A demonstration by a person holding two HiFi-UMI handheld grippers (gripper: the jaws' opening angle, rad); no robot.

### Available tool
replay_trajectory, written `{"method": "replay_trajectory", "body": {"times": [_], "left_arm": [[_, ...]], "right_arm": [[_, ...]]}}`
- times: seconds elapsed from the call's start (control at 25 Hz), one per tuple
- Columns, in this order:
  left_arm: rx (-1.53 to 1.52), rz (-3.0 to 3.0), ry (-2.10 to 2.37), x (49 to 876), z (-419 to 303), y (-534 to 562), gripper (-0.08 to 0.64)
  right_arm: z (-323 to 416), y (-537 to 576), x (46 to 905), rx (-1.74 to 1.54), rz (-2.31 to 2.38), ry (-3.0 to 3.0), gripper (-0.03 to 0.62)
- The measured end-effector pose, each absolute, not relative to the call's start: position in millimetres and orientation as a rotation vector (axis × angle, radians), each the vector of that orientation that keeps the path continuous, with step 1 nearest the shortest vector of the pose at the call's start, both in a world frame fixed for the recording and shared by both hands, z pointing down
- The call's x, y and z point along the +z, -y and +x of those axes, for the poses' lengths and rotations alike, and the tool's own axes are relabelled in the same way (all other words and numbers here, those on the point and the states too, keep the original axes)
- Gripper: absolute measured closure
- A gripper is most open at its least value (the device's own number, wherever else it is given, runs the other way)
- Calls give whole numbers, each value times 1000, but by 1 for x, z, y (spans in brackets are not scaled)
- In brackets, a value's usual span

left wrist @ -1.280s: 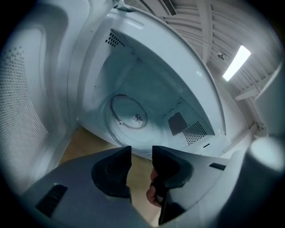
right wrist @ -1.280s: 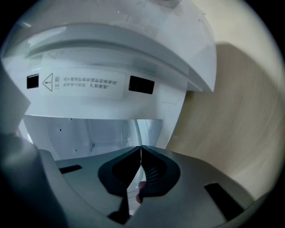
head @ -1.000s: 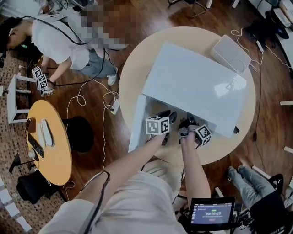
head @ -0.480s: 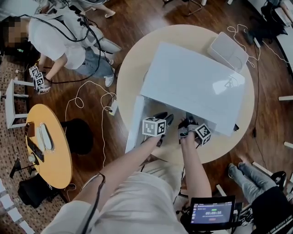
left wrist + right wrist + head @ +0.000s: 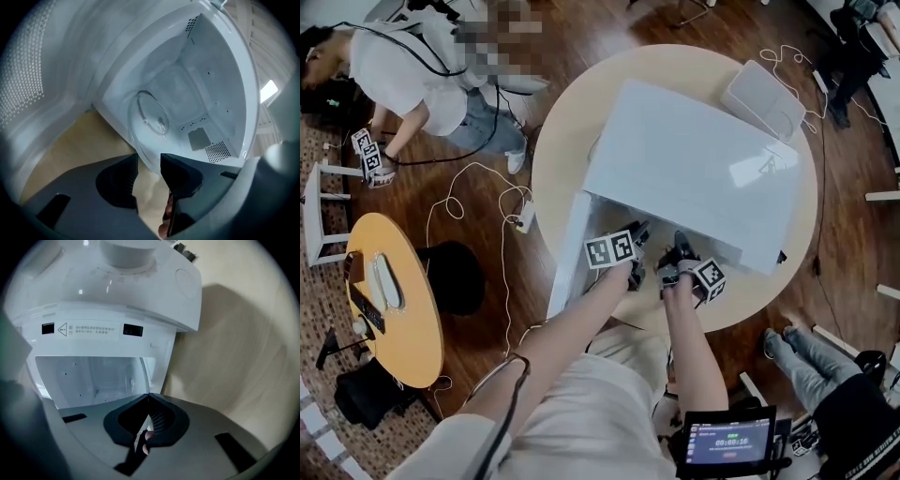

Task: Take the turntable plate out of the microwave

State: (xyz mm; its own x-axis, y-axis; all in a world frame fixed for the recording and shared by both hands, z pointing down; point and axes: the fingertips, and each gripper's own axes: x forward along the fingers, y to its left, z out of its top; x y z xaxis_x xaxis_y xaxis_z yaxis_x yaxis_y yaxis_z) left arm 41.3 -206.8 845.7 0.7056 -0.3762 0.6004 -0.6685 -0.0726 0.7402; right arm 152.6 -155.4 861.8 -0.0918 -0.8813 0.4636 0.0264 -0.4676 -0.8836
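One turntable plate [image 5: 151, 123], still seated inside the microwave [image 5: 694, 169], centre of your left gripper view. Left claw [image 5: 149, 161]: released, gap at its near rim. Right claw [image 5: 149, 398]: clenched, empty. Step: approach. Next: clamp the rim, lift, withdraw.

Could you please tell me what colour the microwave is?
The microwave is white, shown best in the head view.

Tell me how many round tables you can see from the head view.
2: the large pale table holding the microwave, at centre right, and the small orange table at lower left. More could lie outside the frame.
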Motion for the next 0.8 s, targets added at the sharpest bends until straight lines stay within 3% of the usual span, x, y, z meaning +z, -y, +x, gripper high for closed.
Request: {"method": "replay_trajectory", "body": {"times": [0.8], "left_arm": [[37,1474,799,869,52,206,428]], "right_arm": [[138,134,864,-1679,-1468,-992,586]]}}
